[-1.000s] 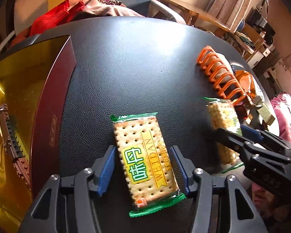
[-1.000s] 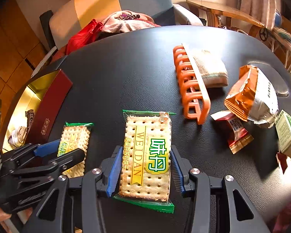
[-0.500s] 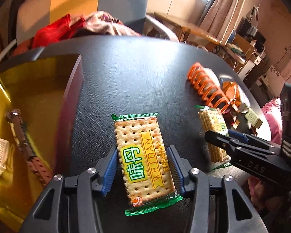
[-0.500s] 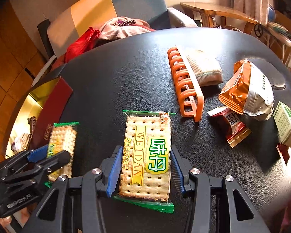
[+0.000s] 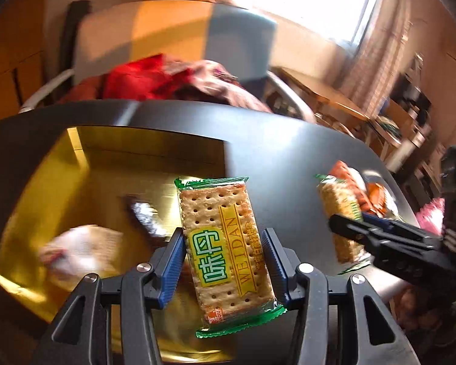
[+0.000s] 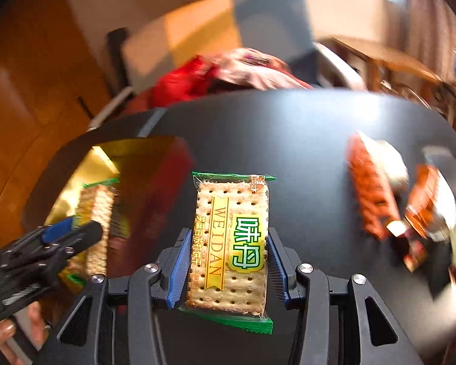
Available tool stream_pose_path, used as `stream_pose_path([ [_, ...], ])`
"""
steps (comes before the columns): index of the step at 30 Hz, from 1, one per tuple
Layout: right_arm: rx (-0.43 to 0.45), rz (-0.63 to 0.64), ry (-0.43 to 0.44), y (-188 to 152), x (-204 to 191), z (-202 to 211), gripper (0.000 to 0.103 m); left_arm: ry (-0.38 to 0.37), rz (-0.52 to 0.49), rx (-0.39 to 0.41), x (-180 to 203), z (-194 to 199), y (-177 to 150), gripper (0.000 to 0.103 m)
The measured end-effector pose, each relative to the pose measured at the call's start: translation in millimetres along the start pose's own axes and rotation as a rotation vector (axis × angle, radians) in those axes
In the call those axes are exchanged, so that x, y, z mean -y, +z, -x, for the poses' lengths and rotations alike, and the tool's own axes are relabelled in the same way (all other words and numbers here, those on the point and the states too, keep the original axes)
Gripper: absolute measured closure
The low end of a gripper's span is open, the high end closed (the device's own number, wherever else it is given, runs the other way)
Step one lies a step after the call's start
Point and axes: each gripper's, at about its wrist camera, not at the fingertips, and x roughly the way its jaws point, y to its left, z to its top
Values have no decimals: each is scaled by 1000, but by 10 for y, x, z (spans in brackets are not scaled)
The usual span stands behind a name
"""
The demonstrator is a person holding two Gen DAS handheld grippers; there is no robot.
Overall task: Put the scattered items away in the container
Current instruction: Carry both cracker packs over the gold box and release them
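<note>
My left gripper (image 5: 223,237) is shut on a green-edged WEIDAN cracker pack (image 5: 215,203), held in the air above the right part of the gold-lined box (image 5: 76,164). In the box lie a white cloth item (image 5: 76,246) and a dark brick piece (image 5: 146,216), both blurred. My right gripper (image 6: 228,237) is shut on a second cracker pack (image 6: 231,206), held over the black table (image 6: 288,140) just right of the box (image 6: 106,158). Each view shows the other gripper from the side: the right gripper (image 5: 346,228) and the left gripper (image 6: 73,231).
An orange rack (image 6: 374,194) with a pale cloth, an orange snack bag (image 6: 431,200) and small packets lie blurred at the table's right. A chair with red clothing (image 5: 143,79) stands behind the table. The box's dark red wall (image 6: 170,179) lies between the two packs.
Both grippers have lifted their cracker packs off the table and carried them left. The left pack now hangs over the gold box; the right pack is close to the box's wall.
</note>
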Motion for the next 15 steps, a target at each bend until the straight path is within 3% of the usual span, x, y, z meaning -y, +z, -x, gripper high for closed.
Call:
stream_pose_path([
  [7,-1,134,152,320,-920,-287,55,124,116,23,-741,52,42,52],
  [11,-58,200,152,321,-1271,-615,55,163,158,3,-987,-47,50,52],
  [15,-138,211,136,240,-1368,-937,55,167,190,-19,-1107,-144,30,51],
])
